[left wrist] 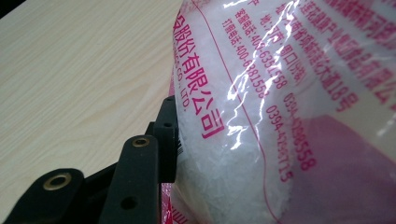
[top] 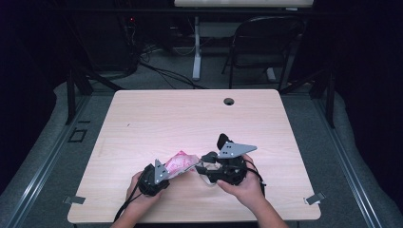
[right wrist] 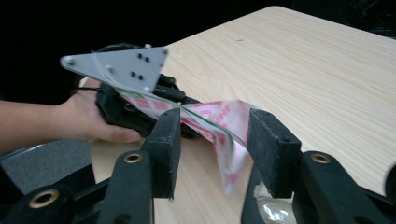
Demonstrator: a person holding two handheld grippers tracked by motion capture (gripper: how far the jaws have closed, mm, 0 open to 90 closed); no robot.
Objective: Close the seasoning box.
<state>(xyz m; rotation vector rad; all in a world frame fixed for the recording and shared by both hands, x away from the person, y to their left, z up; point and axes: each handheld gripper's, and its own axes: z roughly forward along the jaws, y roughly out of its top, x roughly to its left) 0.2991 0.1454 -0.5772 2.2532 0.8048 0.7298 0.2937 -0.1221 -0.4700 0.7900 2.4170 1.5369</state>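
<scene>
A clear plastic bag (top: 178, 162) printed in pink, with white crystals inside, hangs just above the wooden table (top: 190, 118) near its front edge. My left gripper (top: 171, 169) is shut on its near end; in the left gripper view one finger (left wrist: 164, 140) presses into the bag (left wrist: 261, 116), and the other jaw is hidden behind it. My right gripper (top: 202, 167) faces it from the right. In the right gripper view its jaws (right wrist: 215, 121) stand open. The bag's loose end (right wrist: 226, 130) droops between them, clear of both pads. The left gripper (right wrist: 180, 100) holds the bag beyond.
A small clear glossy thing (top: 207, 178) lies on the table under my right gripper. A cable hole (top: 229, 101) sits near the table's far edge. A folding chair (top: 266, 42) and a desk leg (top: 196, 47) stand beyond on the grey floor.
</scene>
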